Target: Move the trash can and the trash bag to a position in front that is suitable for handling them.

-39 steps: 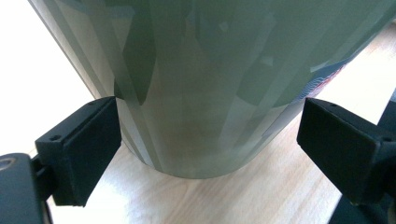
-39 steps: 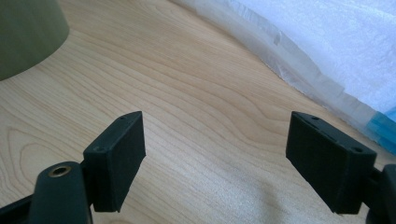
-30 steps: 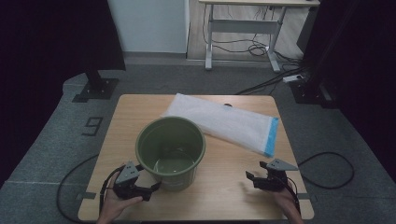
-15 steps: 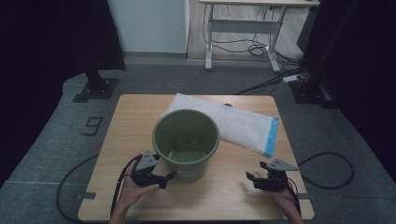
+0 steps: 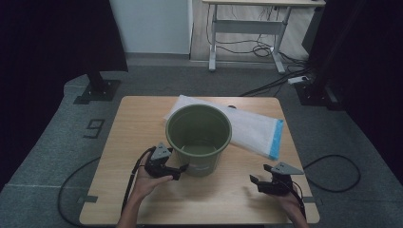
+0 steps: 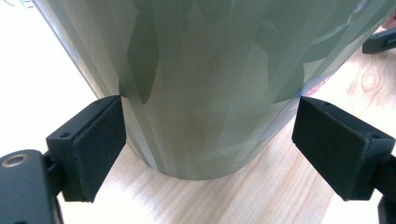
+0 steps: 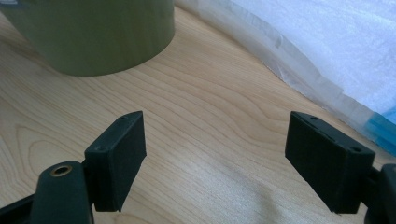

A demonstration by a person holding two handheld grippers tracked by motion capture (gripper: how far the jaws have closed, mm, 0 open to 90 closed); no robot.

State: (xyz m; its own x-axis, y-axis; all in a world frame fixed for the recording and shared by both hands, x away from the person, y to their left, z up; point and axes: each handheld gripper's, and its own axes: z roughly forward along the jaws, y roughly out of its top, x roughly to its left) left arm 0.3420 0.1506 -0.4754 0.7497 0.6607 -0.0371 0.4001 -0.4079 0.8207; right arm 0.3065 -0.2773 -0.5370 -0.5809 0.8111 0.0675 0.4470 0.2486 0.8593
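Overhead, a light wooden table [image 5: 142, 123] stands on grey carpet [image 5: 57, 142]; the left gripper [image 5: 183, 167] spreads wide around the olive-green plastic bucket [image 5: 198, 137], the right gripper [image 5: 254, 180] wide, empty.

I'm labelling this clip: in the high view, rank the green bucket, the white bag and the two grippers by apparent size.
1. white bag, partly hidden behind the bucket
2. green bucket, close to the bag, so the top order is unsure
3. left gripper and right gripper: look alike, not ranked

Two black handheld tools, left tool [image 5: 178, 169], right tool [image 5: 256, 182], grey three-cornered top plates, square black pads, trailing black cables
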